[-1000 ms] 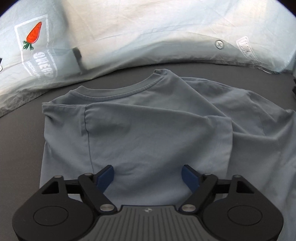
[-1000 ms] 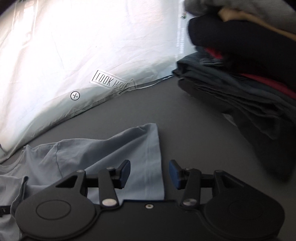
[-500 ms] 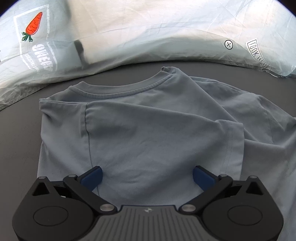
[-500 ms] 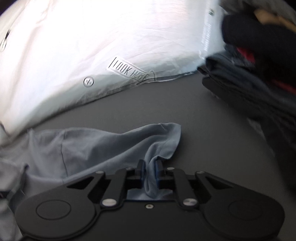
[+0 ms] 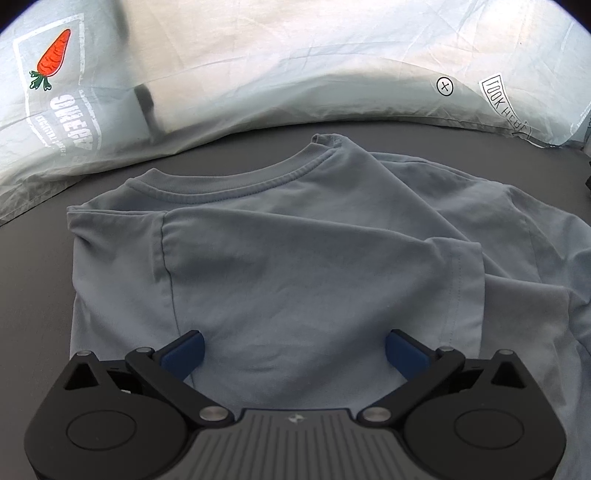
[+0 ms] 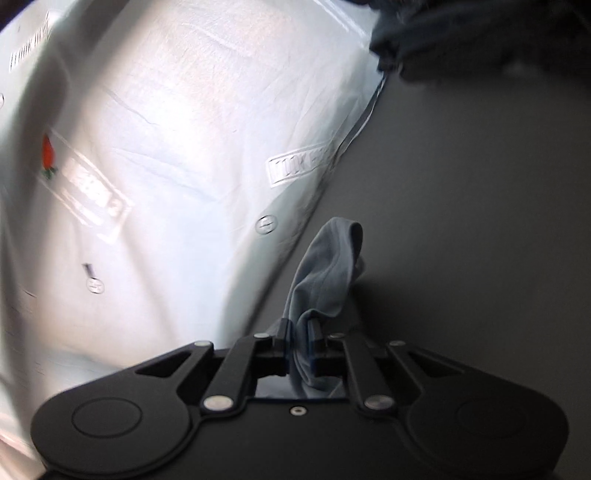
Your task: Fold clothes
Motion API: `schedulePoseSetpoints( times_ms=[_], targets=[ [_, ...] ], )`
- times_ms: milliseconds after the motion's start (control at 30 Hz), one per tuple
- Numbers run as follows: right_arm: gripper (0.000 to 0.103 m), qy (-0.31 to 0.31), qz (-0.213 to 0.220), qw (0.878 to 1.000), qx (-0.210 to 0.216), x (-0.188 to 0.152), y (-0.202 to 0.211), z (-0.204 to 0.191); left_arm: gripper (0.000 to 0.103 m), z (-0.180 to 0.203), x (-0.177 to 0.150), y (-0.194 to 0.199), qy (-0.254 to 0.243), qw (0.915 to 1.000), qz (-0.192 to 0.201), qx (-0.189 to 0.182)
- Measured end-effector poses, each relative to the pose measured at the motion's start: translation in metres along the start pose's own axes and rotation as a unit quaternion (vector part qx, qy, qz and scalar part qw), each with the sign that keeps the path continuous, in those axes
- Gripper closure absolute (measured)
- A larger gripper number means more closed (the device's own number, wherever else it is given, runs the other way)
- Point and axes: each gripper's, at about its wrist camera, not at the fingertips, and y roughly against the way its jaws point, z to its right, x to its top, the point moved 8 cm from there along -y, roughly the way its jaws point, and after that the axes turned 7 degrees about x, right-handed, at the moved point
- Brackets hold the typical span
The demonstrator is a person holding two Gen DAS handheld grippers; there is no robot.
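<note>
Fingers [image 5: 184, 354] of the left gripper [image 5: 293, 352] are standing spread as wide as they go, blue pads on either side of the lower part of a blue-grey t-shirt [image 5: 295, 266], hovering over the cloth and not pinching it; whether the pads are touching the fabric is unclear. Shirt is lying on a dark grey counter [image 5: 33, 280], collar [image 5: 236, 181] pointing away from the camera, left sleeve folded in across the body, right side bunching up in loose ridges. Right gripper [image 6: 298, 345] is rolled over at a tilt and its fingers are pressed together, pinching a gathered fold of the same t-shirt [image 6: 325, 273]; the cloth is sticking up past the fingertips in a narrow bundle above the counter [image 6: 480, 240]. White plastic sheet [image 5: 295, 62] with a carrot print [image 5: 51, 61] and "LOOK HERE" box is lying along the far edge of the counter, just beyond the collar. Dark pile of clothes [image 6: 480, 33] is sitting at the top right of the right wrist view, well apart from the shirt. Right view is blurring.
</note>
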Motion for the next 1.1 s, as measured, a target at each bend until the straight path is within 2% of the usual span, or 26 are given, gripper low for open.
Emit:
schedulePoseSetpoints(
  times_ms=[133, 267, 333, 400, 533, 667, 700, 733, 800, 967, 1100],
  targets=[
    [0.094, -0.086, -0.012, 0.995, 0.056, -0.034, -0.01, -0.011, 0.0, -0.001, 0.0, 0.001, -0.008, 0.9999, 0.009, -0.008],
    [0.094, -0.21, -0.023, 0.971, 0.113, -0.072, -0.024, -0.005, 0.0, -0.001, 0.0, 0.001, -0.021, 0.9995, 0.014, -0.019],
    [0.094, -0.259, -0.033, 0.958, 0.117, -0.092, -0.032, 0.005, 0.0, -0.001, 0.0, 0.002, -0.026, 0.9992, 0.018, -0.023],
    [0.094, -0.271, -0.044, 0.956, 0.1, -0.11, -0.037, 0.013, 0.0, -0.001, -0.001, 0.002, -0.03, 0.9989, 0.022, -0.027],
    [0.094, -0.27, -0.059, 0.959, 0.066, -0.13, -0.045, 0.023, 0.0, -0.001, -0.001, 0.002, -0.035, 0.9985, 0.029, -0.031],
    [0.092, -0.248, -0.07, 0.965, 0.042, -0.136, -0.049, 0.019, 0.0, -0.002, -0.001, 0.001, -0.036, 0.9983, 0.032, -0.034],
    [0.087, -0.238, -0.071, 0.968, 0.041, -0.133, -0.047, 0.015, 0.0, -0.003, -0.001, 0.001, -0.036, 0.9983, 0.032, -0.034],
    [0.076, -0.226, -0.073, 0.971, 0.04, -0.129, -0.045, 0.011, 0.0, -0.003, -0.001, 0.002, -0.036, 0.9983, 0.031, -0.034],
    [0.063, -0.2, -0.07, 0.976, 0.041, -0.119, -0.039, 0.002, 0.0, -0.003, -0.001, 0.002, -0.035, 0.9984, 0.03, -0.034],
    [0.064, -0.144, -0.044, 0.988, 0.043, -0.091, -0.018, -0.015, 0.0, -0.003, -0.001, 0.002, -0.028, 0.9985, 0.035, -0.03],
    [0.076, -0.046, -0.032, 0.998, -0.001, -0.072, -0.012, -0.022, 0.0, -0.004, -0.003, 0.005, -0.026, 0.9985, 0.038, -0.029]
  ],
)
